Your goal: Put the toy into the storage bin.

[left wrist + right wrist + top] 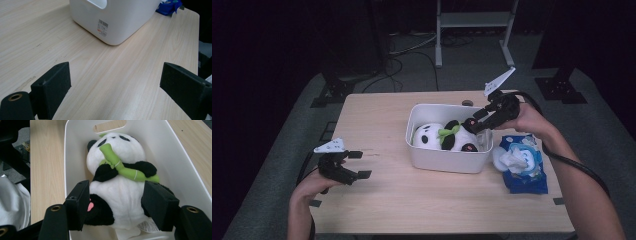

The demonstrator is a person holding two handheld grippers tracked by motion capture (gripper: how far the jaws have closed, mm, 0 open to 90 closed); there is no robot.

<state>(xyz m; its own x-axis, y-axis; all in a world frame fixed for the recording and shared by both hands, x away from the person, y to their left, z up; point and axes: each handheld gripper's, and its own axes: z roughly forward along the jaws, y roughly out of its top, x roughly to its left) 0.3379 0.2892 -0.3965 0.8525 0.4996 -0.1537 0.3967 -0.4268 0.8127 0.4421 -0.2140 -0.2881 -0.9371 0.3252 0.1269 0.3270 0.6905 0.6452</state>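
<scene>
Panda [117, 182] is lying in the white bin [447, 162] mid-surface. The right tongs [116, 205] are down in the bin, jaws straddling its lower body, pads at the plush but not obviously squeezing, so I'd say the grab is only half done. Left tongs [354, 165] hang wide open, empty, off to the side. The lift is yet to come.

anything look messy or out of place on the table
Mostly tidy. The blue wipes pack right of the white bin has a white sheet bunched out of its top. The panda toy lies on its back inside the bin.
</scene>
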